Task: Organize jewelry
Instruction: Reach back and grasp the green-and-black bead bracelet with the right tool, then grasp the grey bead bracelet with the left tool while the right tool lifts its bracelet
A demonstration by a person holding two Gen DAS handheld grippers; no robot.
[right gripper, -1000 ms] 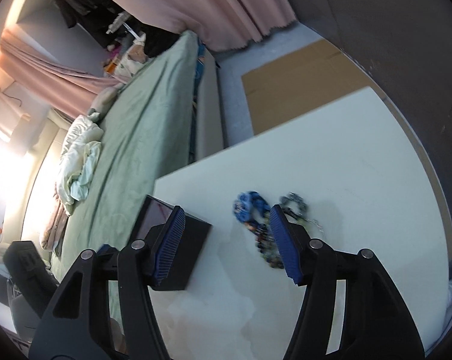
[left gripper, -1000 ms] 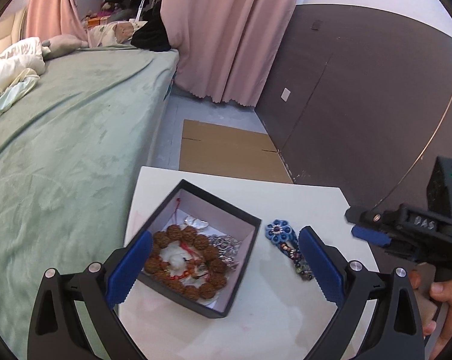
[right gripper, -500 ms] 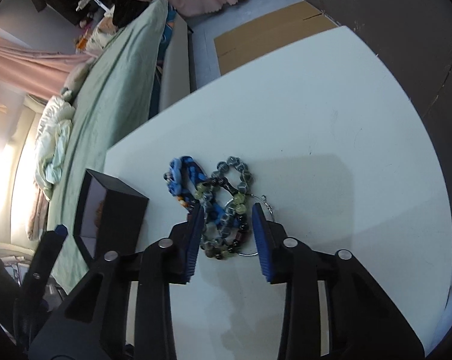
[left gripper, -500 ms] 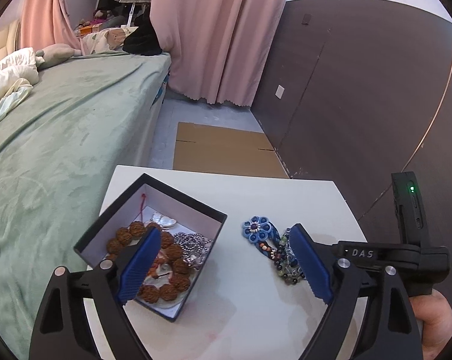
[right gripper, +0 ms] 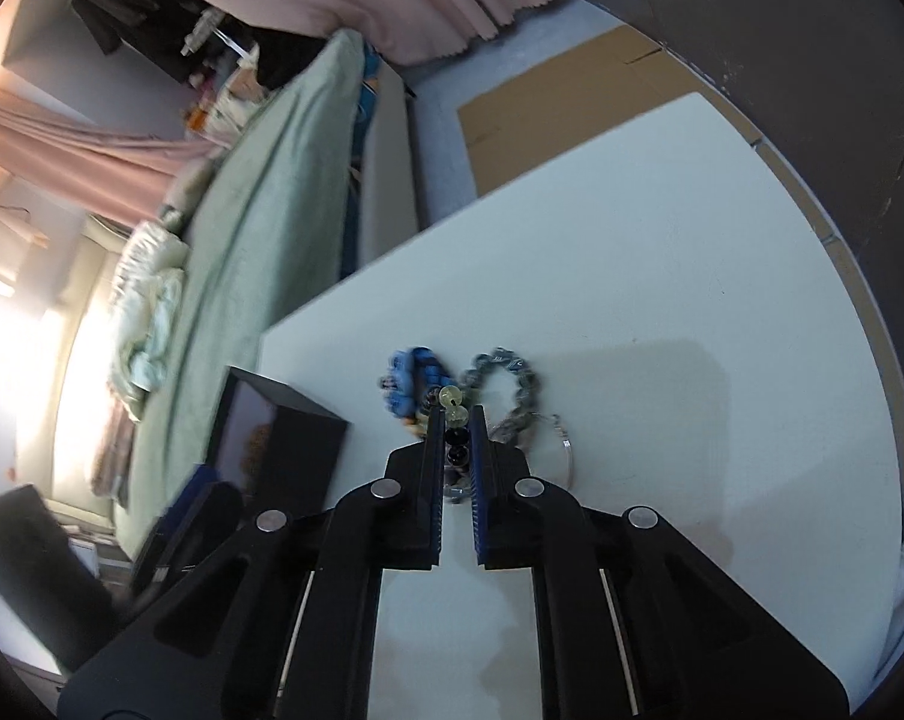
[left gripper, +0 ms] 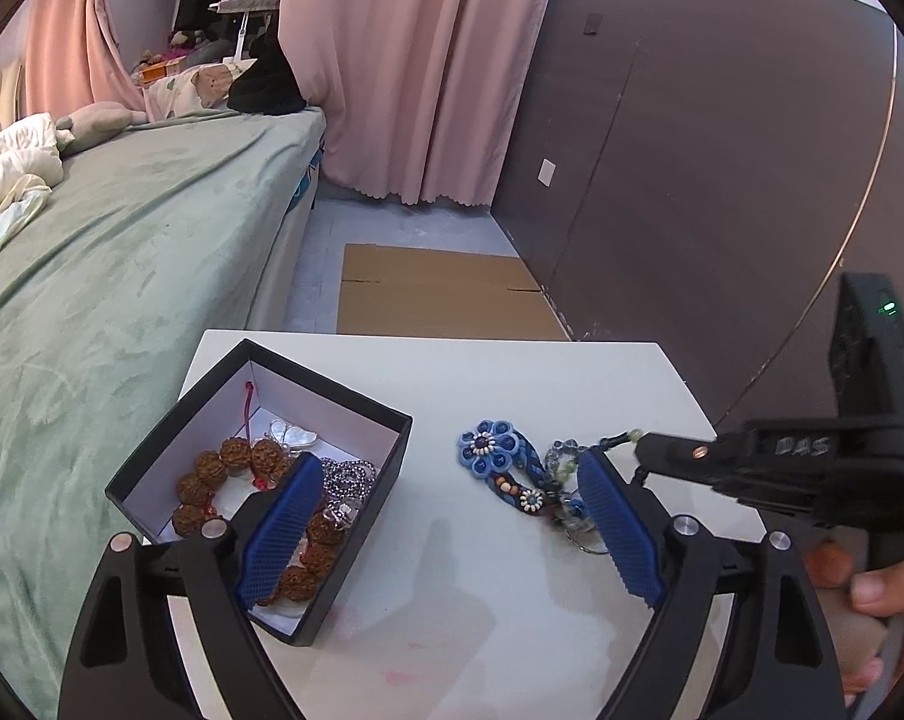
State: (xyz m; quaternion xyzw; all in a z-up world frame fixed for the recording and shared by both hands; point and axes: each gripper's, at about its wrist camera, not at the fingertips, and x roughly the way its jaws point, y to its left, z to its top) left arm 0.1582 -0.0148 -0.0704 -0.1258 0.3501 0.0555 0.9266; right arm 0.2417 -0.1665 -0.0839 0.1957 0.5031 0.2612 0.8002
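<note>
Two grippers over white table [left gripper: 512,378]. Right gripper [right gripper: 455,420] w/ jaws just closed in, now clamped on bead strand [right gripper: 454,405] — yellowish-green + dark beads pinched between blue pads, a couple of pale beads poking out past fingertips. Same seen from left wrist cam: right gripper [left gripper: 641,441] tips down into the jewelry pile, green bead at the tip, person's hand [left gripper: 878,594] on its handle at lower right. Pile still resting on table, right of box: blue flower-braid bracelet [left gripper: 494,450] nearest box, grey bead bracelet [right gripper: 512,378] just beside it, thin wire hoop [right gripper: 563,450] touching the pile at its near edge; strands tangled, can't tell which bracelet the gripped beads belong to. Left gripper [left gripper: 446,540] jaws wide apart, gripping nothing; left pad [left gripper: 278,534] hanging over inside of black box [left gripper: 362,516], right pad [left gripper: 617,528] in front of pile's near side, contact unclear. Box open-topped, white-lined, sitting at table's left edge next to green-covered bed [left gripper: 122,252]; inside: big brown seed-bead bracelet [left gripper: 236,462], silver chain [left gripper: 347,474], silver butterfly-ish piece [left gripper: 293,435], red cord [left gripper: 249,402]. Beyond table: flattened cardboard [left gripper: 440,294] on floor, pink curtains [left gripper: 404,60], dark wall panel [left gripper: 692,150].
</note>
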